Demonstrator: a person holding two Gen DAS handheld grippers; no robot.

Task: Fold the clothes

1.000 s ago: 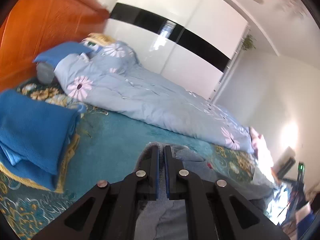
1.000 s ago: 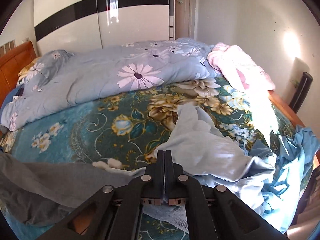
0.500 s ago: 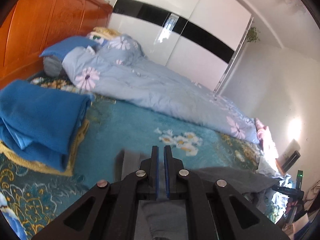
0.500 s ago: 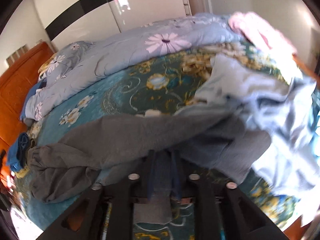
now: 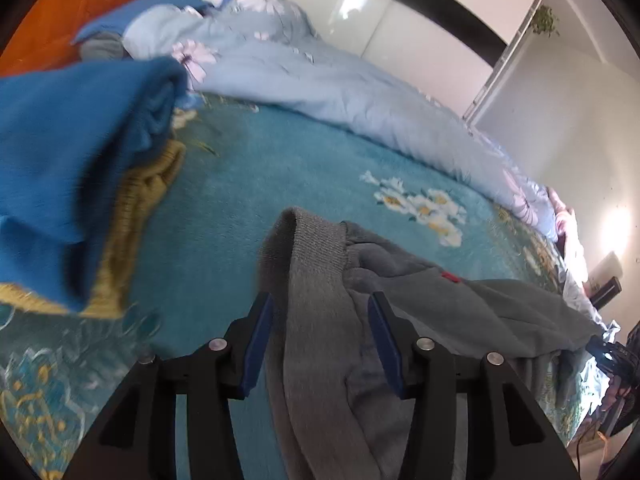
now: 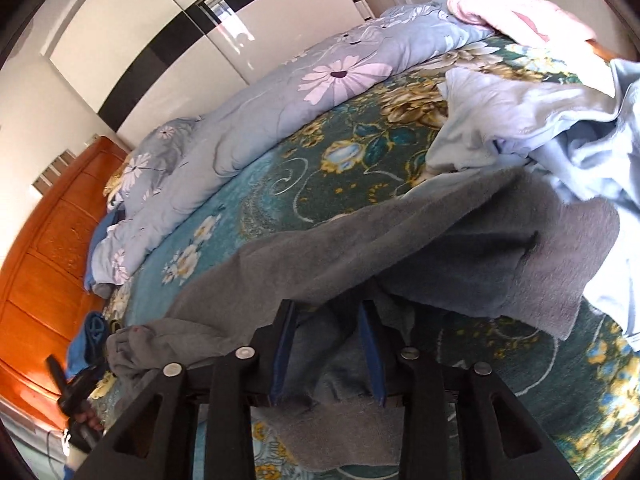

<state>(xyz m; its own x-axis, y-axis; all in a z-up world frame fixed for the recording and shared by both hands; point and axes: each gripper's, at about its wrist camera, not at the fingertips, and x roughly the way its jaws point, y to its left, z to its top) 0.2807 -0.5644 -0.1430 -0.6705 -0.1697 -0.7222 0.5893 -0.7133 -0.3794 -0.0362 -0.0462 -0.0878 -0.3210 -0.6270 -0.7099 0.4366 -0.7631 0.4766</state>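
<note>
A grey knit garment (image 5: 460, 312) lies spread across the teal floral bedspread (image 5: 240, 184), its ribbed band (image 5: 312, 240) nearest the left wrist camera and a small red tag on it. My left gripper (image 5: 320, 300) is open, and the band lies loose between its blue pads. In the right wrist view the same grey garment (image 6: 400, 248) stretches from lower left to the right. My right gripper (image 6: 328, 308) is open too, with grey cloth draped between and over its fingers.
A folded blue garment (image 5: 72, 160) sits on a yellow one (image 5: 140, 200) at the left. A light blue flowered duvet (image 5: 320, 80) runs along the far side. A heap of pale blue clothes (image 6: 560, 120) and a pink item (image 6: 512, 4) lie at right. A wooden headboard (image 6: 40, 260) stands at left.
Both grippers were shut on the grey garment a second ago and have opened. The garment was carried towards the headboard and now rests stretched out on the bedspread.
</note>
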